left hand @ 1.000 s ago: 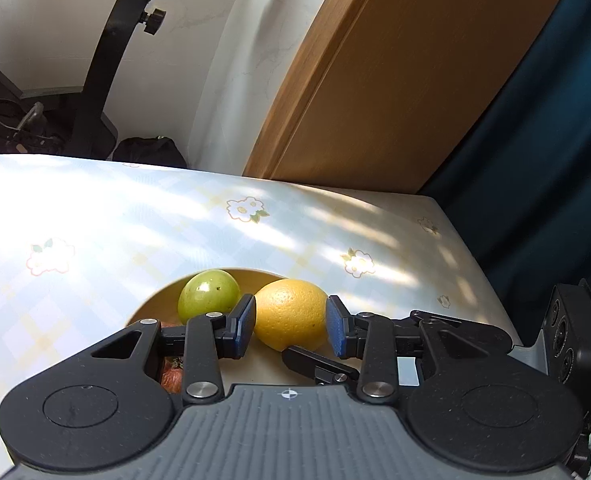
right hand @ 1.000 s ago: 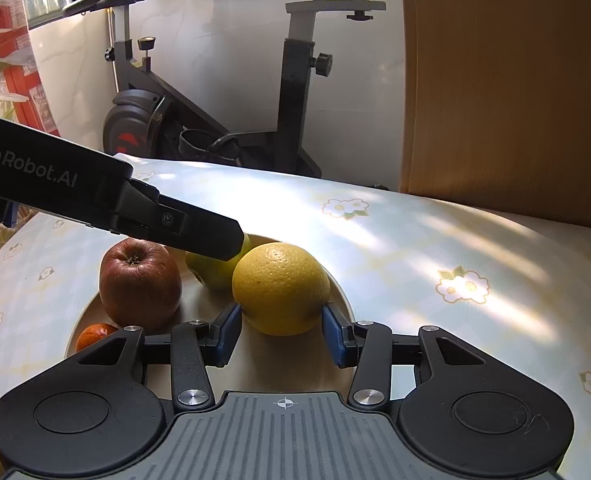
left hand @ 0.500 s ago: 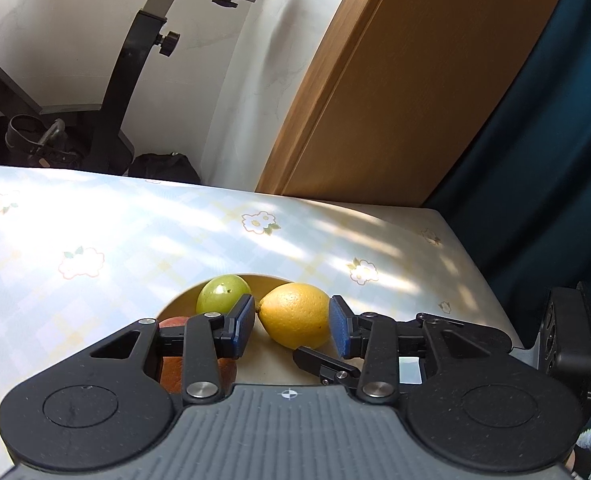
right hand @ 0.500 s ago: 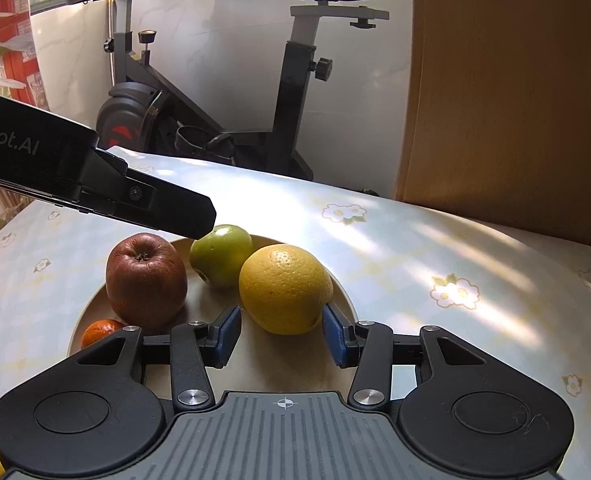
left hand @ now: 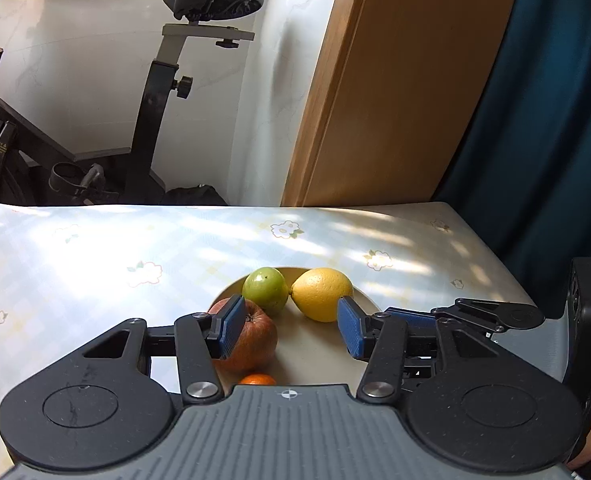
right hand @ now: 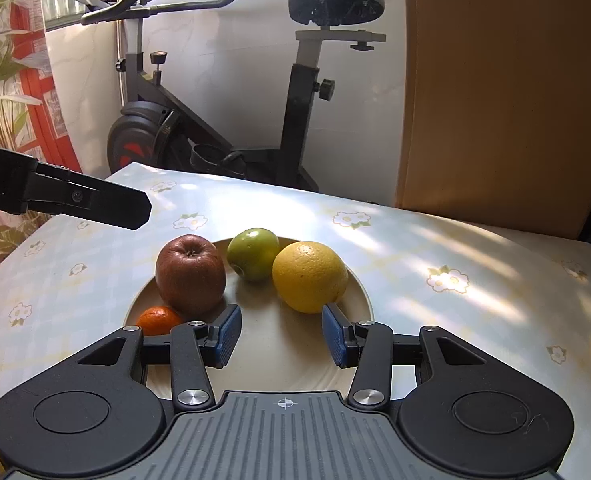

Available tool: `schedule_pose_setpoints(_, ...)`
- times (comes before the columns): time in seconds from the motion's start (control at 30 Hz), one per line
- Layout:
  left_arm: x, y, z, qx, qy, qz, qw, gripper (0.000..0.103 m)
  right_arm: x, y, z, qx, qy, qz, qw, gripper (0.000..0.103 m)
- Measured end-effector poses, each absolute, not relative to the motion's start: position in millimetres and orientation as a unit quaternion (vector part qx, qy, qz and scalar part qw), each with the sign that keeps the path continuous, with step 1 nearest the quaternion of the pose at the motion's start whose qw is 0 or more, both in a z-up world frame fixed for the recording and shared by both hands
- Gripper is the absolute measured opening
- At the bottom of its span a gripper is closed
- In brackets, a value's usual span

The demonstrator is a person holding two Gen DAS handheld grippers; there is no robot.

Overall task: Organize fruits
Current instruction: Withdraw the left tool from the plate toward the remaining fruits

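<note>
The plate [right hand: 359, 280] on the worktop [right hand: 475, 280] holds a red apple [right hand: 189, 276] at 9 o'clock, a green fruit [right hand: 253, 254] at 12, a yellow citrus [right hand: 307, 276] at 2 and a mandarin [right hand: 157, 320] at 8. Both tools grasp nothing: the left tool [left hand: 289, 330] is opening, the right tool [right hand: 281, 334] released. A careless sweep could nudge the round fruits, likely rolling them off the plate.

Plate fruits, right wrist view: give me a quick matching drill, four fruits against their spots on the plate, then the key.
Things:
1. red apple
2. green fruit
3. yellow citrus
4. small orange fruit

Spots on the plate:
A. right side
B. far rim, between two larger fruits
C. near left edge, smallest
D. left side, stem dimple up

Pairs: 1-D, 2-B, 3-A, 4-C
</note>
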State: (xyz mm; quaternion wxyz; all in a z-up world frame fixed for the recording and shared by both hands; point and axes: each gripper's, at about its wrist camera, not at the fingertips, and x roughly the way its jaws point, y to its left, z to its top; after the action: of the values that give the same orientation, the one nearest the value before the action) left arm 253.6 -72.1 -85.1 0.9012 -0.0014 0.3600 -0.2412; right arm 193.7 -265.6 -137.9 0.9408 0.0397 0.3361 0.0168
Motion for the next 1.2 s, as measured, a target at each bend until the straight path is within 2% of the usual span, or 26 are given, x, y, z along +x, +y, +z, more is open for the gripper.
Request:
schedule_pose_setpoints(0.47, 193, -17, -85, 0.004, 0.328, -0.205, 0.922, 0.053, 105, -269, -151, 0.082, 0.252, 0.007, 0.964, 0.042)
schedule_pose_setpoints(0.73, 166, 1, -93, -0.009, 0.317, -0.176, 0.932, 0.053, 74, -290, -179, 0.124, 0.238, -0.042, 0.962, 0.043)
schedule_pose_setpoints(1.2, 137, 4, -113, -0.021, 0.327, -0.143, 0.934, 0.054, 55, -291, -190, 0.143, 0.216, -0.057, 0.964, 0.043)
